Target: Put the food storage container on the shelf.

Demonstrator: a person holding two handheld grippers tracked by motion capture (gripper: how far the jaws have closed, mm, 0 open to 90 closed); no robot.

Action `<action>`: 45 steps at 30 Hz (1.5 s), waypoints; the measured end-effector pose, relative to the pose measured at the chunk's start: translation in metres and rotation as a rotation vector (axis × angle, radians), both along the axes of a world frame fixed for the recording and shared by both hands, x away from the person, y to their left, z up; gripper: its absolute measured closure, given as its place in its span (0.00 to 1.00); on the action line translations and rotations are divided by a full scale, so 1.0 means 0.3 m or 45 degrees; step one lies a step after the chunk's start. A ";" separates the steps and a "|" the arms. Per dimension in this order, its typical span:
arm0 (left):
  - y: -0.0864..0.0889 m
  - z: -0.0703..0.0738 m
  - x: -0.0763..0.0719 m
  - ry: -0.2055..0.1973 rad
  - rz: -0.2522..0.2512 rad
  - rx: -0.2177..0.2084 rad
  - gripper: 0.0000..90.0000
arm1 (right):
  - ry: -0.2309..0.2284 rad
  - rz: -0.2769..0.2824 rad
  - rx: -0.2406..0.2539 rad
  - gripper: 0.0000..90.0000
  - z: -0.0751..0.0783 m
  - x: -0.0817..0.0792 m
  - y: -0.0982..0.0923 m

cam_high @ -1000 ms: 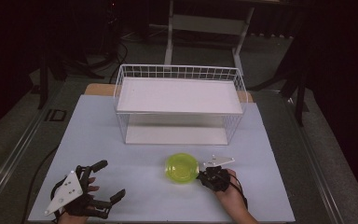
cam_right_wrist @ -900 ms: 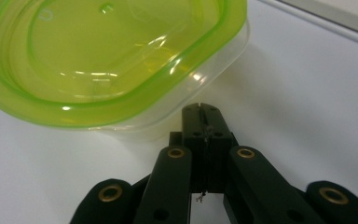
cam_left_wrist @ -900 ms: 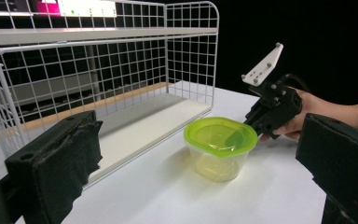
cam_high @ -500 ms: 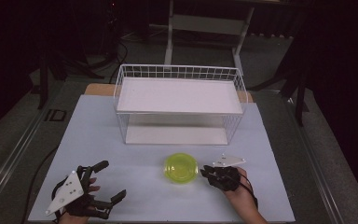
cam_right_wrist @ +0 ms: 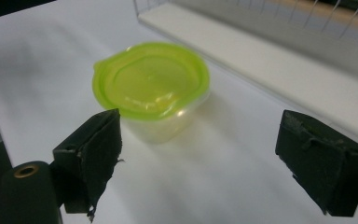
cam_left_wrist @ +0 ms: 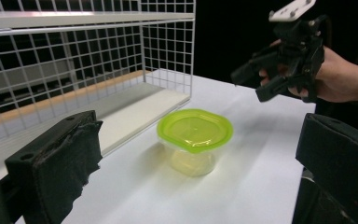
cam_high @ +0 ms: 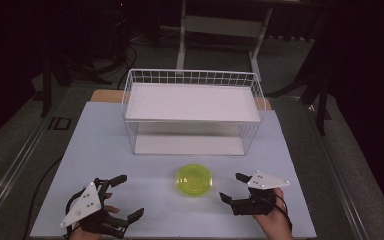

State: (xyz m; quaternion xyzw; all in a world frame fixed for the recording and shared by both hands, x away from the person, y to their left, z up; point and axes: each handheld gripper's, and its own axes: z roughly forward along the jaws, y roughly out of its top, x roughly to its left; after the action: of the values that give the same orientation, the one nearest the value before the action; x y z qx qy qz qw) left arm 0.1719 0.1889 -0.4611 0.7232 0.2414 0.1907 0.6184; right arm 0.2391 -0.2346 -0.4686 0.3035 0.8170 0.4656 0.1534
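While its jaws just opened wide, right tool [cam_high: 232,189] empty, green-lidded container [cam_high: 194,180] just beside, apart.

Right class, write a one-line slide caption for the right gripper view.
Open right gripper facing a lidded green tub on the white table.

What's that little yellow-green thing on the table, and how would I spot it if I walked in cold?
Start at the big white wire rack at the back of the pale table. Just in front of its lower shelf stands a small clear plastic tub with its lid on, between the two black hand-held grippers. Its bright yellow-green lid sets it apart: everything else nearby is white, grey or black.
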 end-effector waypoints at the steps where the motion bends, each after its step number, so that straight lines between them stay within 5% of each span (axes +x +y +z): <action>1: -0.005 0.004 0.002 0.004 -0.010 0.006 0.00 | -0.016 0.013 0.009 0.17 0.011 -0.006 0.001; 7: -0.028 0.029 0.027 0.033 -0.032 0.013 0.00 | -0.076 0.059 -0.027 0.21 0.068 -0.017 0.013; 16: -0.093 0.068 0.094 0.143 -0.019 0.104 0.00 | -0.109 0.090 -0.043 0.23 0.135 -0.013 0.052; 23: -0.152 0.083 0.147 0.203 -0.048 0.195 0.00 | -0.097 0.099 0.026 0.20 0.157 0.018 0.070; 26: -0.175 0.081 0.173 0.267 -0.069 0.149 0.00 | -0.129 0.079 0.029 0.16 0.157 0.038 0.081; 28: -0.193 0.077 0.187 0.283 -0.026 0.165 0.00 | -0.178 0.036 0.016 0.15 0.152 0.051 0.088; 30: -0.212 0.070 0.204 0.329 0.043 0.194 0.00 | -0.139 0.035 0.006 0.14 0.143 0.069 0.098; 33: -0.222 0.051 0.233 0.371 0.034 0.163 0.01 | -0.097 0.026 0.005 0.14 0.125 0.090 0.113; 36: -0.232 0.031 0.267 0.446 0.016 0.120 0.01 | -0.029 0.056 0.085 0.15 0.105 0.108 0.121; 43: -0.257 -0.019 0.329 0.538 0.124 0.132 0.09 | 0.002 0.013 0.035 0.17 0.052 0.131 0.156; 45: -0.260 -0.033 0.339 0.561 0.126 0.096 0.15 | 0.035 0.004 0.043 0.18 0.037 0.142 0.157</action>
State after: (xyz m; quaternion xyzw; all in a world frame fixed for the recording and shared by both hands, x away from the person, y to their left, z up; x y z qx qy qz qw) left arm 0.2734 0.1111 -0.4709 0.7571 0.3985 0.0673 0.5133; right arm 0.2817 -0.1875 -0.4574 0.3111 0.8116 0.4754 0.1364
